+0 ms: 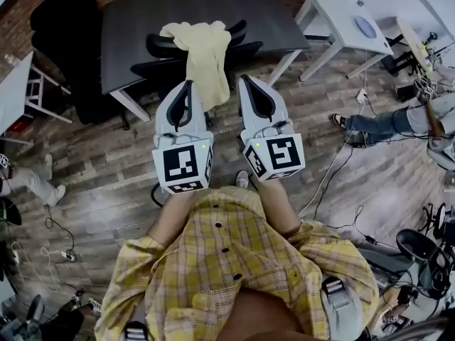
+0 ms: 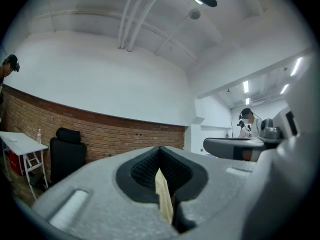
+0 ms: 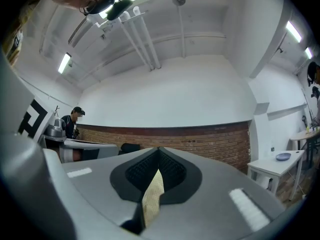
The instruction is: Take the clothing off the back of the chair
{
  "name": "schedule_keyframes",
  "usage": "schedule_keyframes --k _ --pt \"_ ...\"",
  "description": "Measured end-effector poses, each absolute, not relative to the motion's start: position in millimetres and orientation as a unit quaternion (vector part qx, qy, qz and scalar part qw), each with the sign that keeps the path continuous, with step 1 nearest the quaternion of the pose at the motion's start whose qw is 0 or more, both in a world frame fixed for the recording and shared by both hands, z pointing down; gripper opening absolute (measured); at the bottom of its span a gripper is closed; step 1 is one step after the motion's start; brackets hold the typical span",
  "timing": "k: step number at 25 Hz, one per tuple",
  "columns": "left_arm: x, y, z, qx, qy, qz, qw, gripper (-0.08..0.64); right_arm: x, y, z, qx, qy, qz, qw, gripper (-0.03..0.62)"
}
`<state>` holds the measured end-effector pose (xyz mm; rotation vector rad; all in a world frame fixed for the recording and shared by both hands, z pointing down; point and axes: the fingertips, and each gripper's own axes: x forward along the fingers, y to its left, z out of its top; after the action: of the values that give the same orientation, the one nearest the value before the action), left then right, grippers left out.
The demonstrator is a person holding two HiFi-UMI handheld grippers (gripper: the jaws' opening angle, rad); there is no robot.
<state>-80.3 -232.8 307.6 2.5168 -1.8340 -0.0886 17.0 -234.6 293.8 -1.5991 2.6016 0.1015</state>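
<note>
Left forearm (image 1: 172, 222) and right forearm (image 1: 276, 203) reach out ahead, side by side and close together. The left gripper (image 1: 188, 85) points forward, jaws clamped tight on a fold of pale yellow cloth (image 2: 164, 199). The right gripper (image 1: 246, 81) runs parallel just beside it, its jaws also pinching that cloth. Both marker cubes face up.

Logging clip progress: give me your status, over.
Left gripper, right gripper: both shut on yellow garment. Garment draped over chair back, not yet off. Nothing in the way.
</note>
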Motion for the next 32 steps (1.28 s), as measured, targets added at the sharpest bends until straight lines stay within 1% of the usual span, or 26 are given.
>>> schedule_keyframes --k 7,15,16,20,22,27,30,32 --pt "-62 -258 312 0.786 -0.618 -0.02 0.008 0.001 35 -258 300 -0.497 0.866 0.029 0.043 0.002" --pt "-44 -299 323 0.775 -0.632 0.014 0.021 0.0 54 -280 304 -0.481 0.875 0.024 0.049 0.002" --pt "-42 -306 327 0.775 -0.631 0.024 0.027 0.013 55 -282 304 -0.479 0.876 0.023 0.05 0.002" --pt "-40 -331 342 0.772 -0.63 0.051 0.061 0.191 58 -289 307 -0.47 0.881 0.018 0.048 0.002" --pt "-41 -343 346 0.766 -0.637 0.054 0.071 0.245 62 -293 307 -0.469 0.882 0.017 0.05 0.003" --pt "-45 -369 352 0.747 -0.657 0.058 0.085 0.358 64 -302 312 -0.463 0.885 0.013 0.051 0.002" --pt "-46 -384 357 0.74 -0.663 0.064 0.091 0.407 63 -307 315 -0.463 0.885 0.01 0.051 0.002" --pt "-47 -391 362 0.735 -0.668 0.068 0.097 0.422 63 -308 316 -0.462 0.885 0.009 0.051 0.002"
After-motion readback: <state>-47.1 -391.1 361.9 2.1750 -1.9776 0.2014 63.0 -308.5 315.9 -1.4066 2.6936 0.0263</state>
